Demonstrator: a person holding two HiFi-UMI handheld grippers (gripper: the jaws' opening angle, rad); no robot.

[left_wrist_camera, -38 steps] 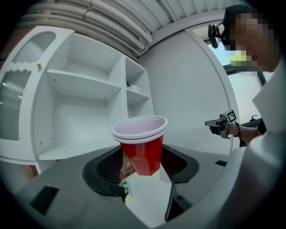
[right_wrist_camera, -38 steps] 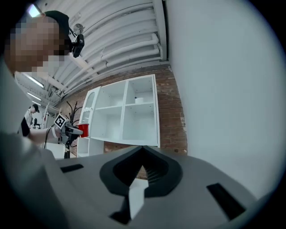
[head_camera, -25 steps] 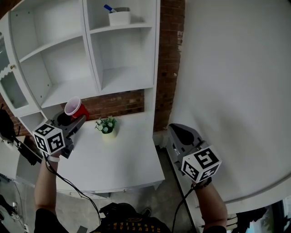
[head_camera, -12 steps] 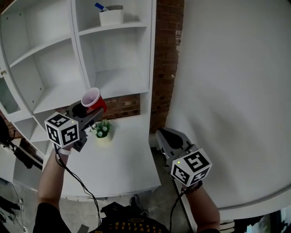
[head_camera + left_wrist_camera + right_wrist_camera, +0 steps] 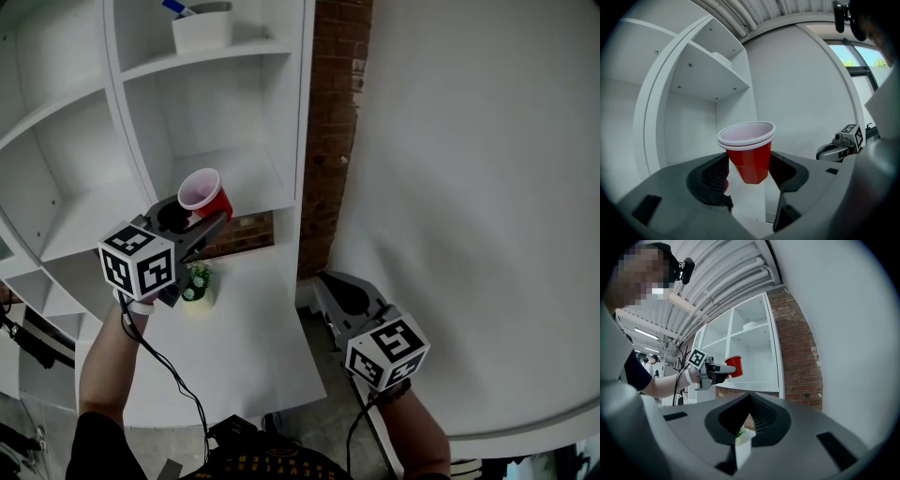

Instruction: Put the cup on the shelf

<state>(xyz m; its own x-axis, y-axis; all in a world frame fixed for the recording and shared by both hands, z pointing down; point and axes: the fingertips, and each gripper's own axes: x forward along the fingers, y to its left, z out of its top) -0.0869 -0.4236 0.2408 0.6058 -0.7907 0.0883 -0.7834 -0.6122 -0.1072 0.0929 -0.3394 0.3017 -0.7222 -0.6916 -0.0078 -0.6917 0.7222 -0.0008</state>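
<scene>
Cup (image 5: 204,194), red and upright, sits clamped in the jaws of the left gripper (image 5: 199,223), held just in front of the shelf (image 5: 246,176) and not yet on it. Placing and release remain. The right gripper (image 5: 336,287), jaws closed on nothing, hangs below and right of the shelf.

White wall (image 5: 469,187), brick column (image 5: 330,141), white table (image 5: 246,349)
</scene>
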